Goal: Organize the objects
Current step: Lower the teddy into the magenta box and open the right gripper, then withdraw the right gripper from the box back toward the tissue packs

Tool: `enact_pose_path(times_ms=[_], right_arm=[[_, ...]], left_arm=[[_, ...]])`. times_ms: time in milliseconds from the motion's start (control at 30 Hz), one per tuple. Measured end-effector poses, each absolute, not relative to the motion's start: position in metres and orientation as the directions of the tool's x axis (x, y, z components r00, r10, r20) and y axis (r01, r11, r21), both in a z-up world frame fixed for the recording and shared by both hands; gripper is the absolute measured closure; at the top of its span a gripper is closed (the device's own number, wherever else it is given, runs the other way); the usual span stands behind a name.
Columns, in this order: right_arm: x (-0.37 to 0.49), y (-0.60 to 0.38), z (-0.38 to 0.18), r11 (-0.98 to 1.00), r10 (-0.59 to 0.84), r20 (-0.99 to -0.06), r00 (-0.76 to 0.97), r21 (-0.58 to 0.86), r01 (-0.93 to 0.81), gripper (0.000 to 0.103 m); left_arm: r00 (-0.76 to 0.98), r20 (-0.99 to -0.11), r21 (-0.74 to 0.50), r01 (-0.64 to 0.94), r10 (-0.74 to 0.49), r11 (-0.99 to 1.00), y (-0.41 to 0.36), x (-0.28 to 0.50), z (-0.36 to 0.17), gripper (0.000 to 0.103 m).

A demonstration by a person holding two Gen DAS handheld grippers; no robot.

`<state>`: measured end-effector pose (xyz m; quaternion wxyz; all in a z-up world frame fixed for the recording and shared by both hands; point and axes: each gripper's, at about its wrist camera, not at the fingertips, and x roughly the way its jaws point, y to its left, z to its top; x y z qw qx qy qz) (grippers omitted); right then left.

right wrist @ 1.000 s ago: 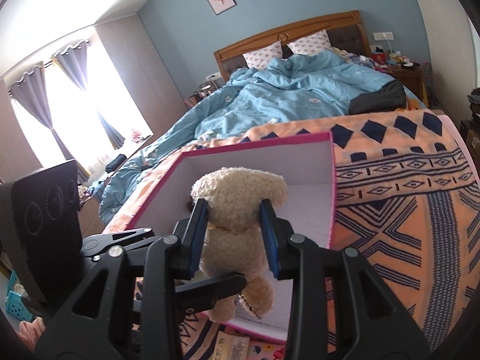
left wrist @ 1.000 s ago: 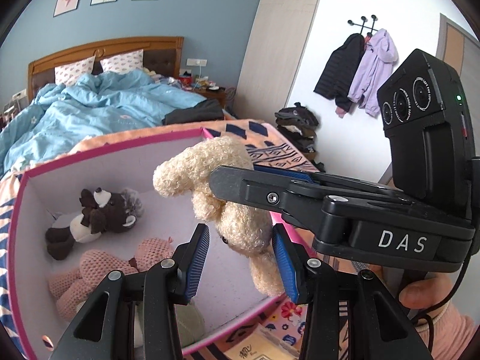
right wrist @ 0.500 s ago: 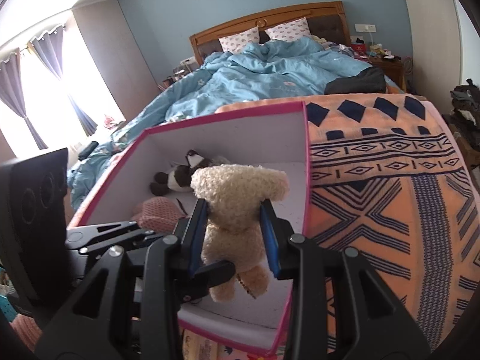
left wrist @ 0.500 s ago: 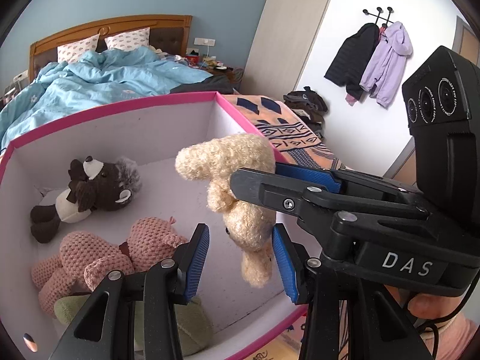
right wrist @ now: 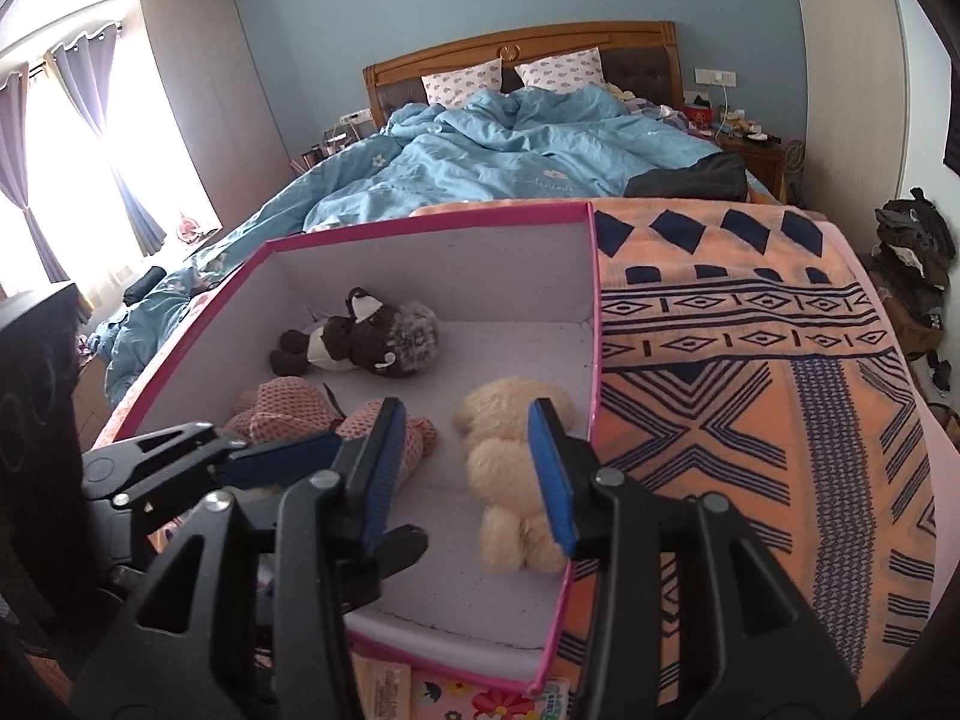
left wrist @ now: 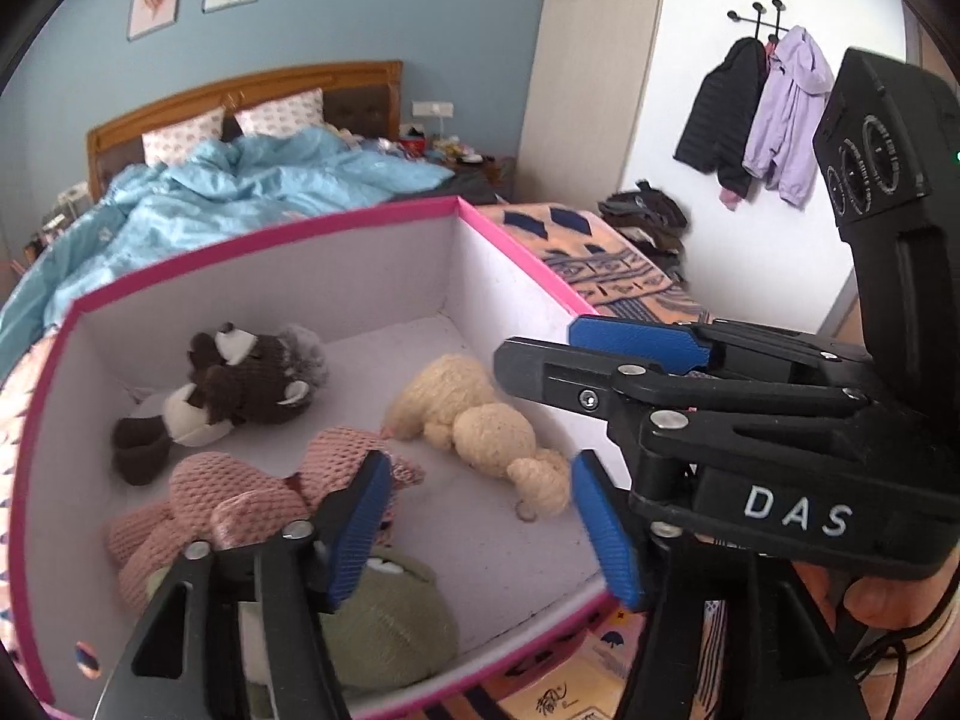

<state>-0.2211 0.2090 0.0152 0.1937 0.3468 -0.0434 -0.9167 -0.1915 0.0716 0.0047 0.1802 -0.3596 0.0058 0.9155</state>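
Both claws have just let go: a second ago the cream plush bear (left wrist: 480,426) hung pinched in the right claw (right wrist: 459,471) above the box, and now it lies on the floor of the pink-rimmed box (left wrist: 264,240), against the right-hand wall. The right claw's jaws have just been opening and stand apart over the bear with nothing pressed between them; the left claw (left wrist: 480,531) has also just been opening, its blue pads wide apart and empty. That looks like one more toy sorted (four now lie in the box).

Only the left wrist view shows the olive-green plush (left wrist: 384,618) in the near corner of the box, under the left claw; it also shows the person's hand (left wrist: 882,594) on the right handle and the coats (left wrist: 762,114) on the wall hooks. From the right wrist view come the brown bear (right wrist: 360,342) at the back, the pink knitted toy (right wrist: 300,414), the patterned orange blanket (right wrist: 750,390) beside the box and the window curtains (right wrist: 78,120).
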Motion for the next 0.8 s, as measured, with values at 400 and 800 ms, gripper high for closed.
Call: enact_pose_path(times_ms=[400, 800], right_arm=[[-0.171, 0.229, 0.038, -0.886, -0.464, -0.509, -0.725, 0.258, 0.385, 0.041], [-0.120, 0.238, 0.037, -0.866, -0.499, -0.479, -0.722, 0.252, 0.431, 0.036]], left_arm=[[-0.790, -0.555, -0.026, -0.295, 0.260, -0.955, 0.068, -0.136, 0.029, 0.019], [-0.819, -0.521, -0.019, -0.270, 0.240, -0.963, 0.064, -0.097, 0.034, 0.009]])
